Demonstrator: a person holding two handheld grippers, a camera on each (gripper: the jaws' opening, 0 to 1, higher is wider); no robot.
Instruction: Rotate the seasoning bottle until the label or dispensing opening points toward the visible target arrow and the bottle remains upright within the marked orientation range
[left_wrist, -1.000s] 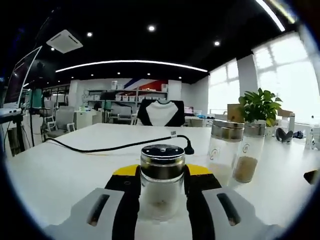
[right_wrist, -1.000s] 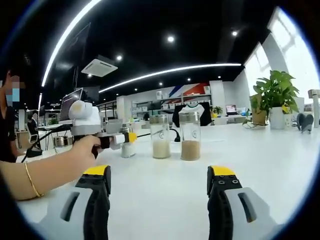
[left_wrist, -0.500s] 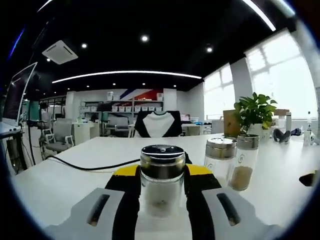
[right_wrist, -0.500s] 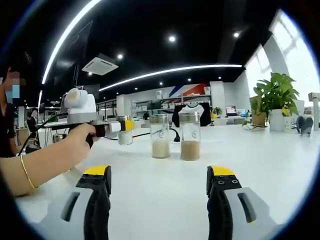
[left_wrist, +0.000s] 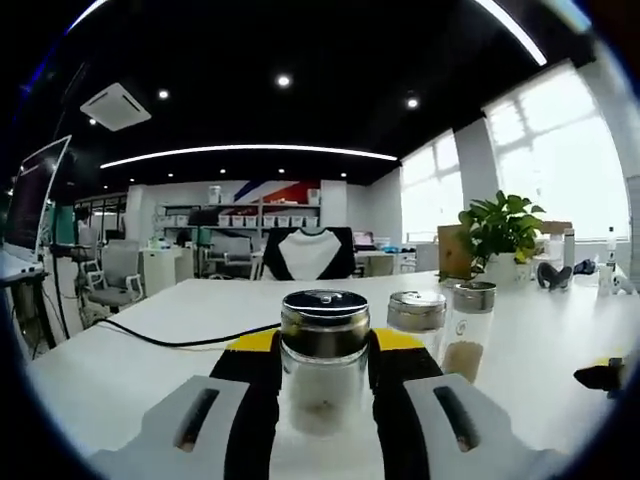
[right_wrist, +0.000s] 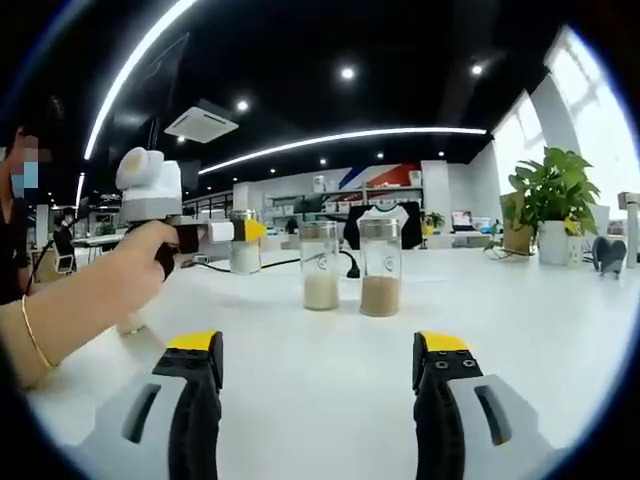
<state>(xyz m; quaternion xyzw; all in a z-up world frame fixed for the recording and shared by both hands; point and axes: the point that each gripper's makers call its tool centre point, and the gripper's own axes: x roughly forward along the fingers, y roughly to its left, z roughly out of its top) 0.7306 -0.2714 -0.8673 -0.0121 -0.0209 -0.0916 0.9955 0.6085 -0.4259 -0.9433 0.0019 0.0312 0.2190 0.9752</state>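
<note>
A clear glass seasoning bottle (left_wrist: 323, 370) with a steel cap stands upright between the yellow-tipped jaws of my left gripper (left_wrist: 322, 345), which is shut on it. In the right gripper view the same bottle (right_wrist: 245, 251) hangs above the white table (right_wrist: 540, 310), carried by the left gripper (right_wrist: 238, 235) in a person's hand (right_wrist: 140, 257). My right gripper (right_wrist: 318, 355) is open low over the table with nothing between its jaws. No target arrow is visible.
Two more glass seasoning bottles stand on the table: one with pale grains (right_wrist: 320, 265) and one with brown grains (right_wrist: 380, 267). A black cable (left_wrist: 190, 338) runs across the table. A potted plant (right_wrist: 548, 205) stands far right. Chairs and shelves lie beyond.
The left gripper has lifted the bottle higher off the table and moved it toward the left. The right gripper has stayed open and nearly still.
</note>
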